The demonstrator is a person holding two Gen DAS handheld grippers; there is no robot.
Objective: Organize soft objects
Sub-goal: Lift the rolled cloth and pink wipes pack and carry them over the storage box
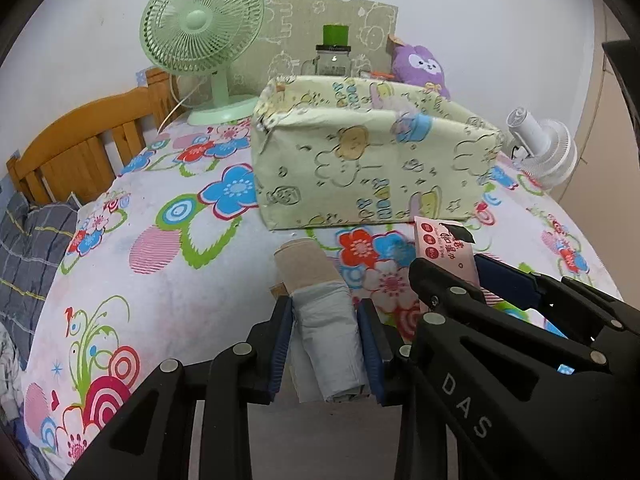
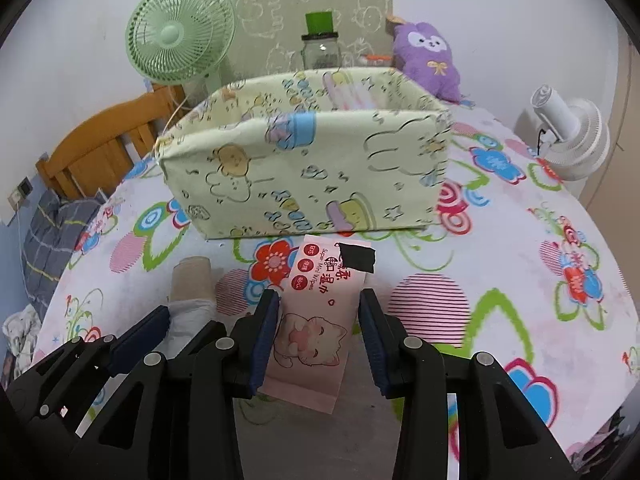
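Left gripper (image 1: pixel 326 354): pinches a grey-and-tan rolled cloth bundle (image 1: pixel 320 308). Right gripper (image 2: pixel 318 344): clamps a pink soft wipes packet (image 2: pixel 316 320). Both items are held before the yellow cartoon-print fabric bin (image 2: pixel 304 168). Risk: the limp packet slipping free, or snagging the bin's floppy rim.

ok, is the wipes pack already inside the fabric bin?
No, the wipes pack is between the right gripper fingers, in front of the fabric bin, not in it.
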